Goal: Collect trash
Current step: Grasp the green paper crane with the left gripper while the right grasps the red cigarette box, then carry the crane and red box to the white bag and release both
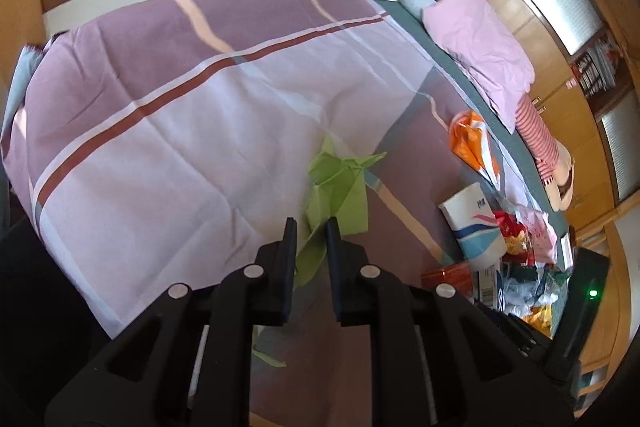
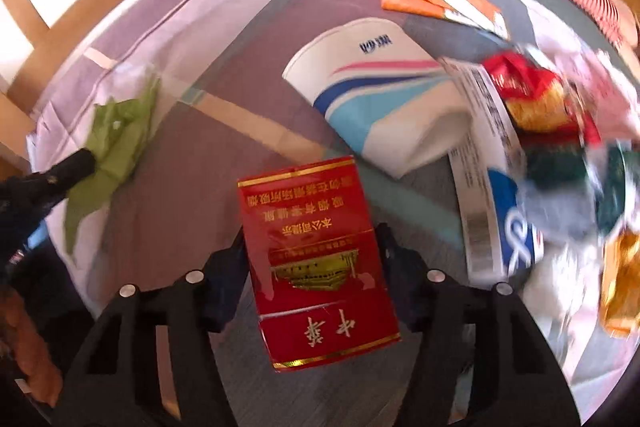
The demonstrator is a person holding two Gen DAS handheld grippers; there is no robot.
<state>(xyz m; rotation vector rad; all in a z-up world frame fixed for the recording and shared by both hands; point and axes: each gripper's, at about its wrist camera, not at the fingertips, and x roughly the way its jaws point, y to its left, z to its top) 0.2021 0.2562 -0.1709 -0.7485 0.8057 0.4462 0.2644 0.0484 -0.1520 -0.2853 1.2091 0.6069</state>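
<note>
Left wrist view: black left gripper (image 1: 311, 227), jaws nearly together, pinching crumpled green tissue paper (image 1: 338, 187) that spills ahead of the tips and trails back between them, over purple striped bedsheet (image 1: 160, 99). Off to the right of the jaws, white paper cup with blue and pink stripes (image 1: 476, 223), lying on its side, beside blurred mixed wrappers (image 1: 520, 251).

Right wrist view: black right gripper (image 2: 312, 239), jaws spread wide and pressed against both sides of flat red cigarette pack with gold lettering (image 2: 316, 267), gripped between them. Ahead and right of the tips, same cup (image 2: 384, 103). Far left, green paper (image 2: 112, 147).
</note>
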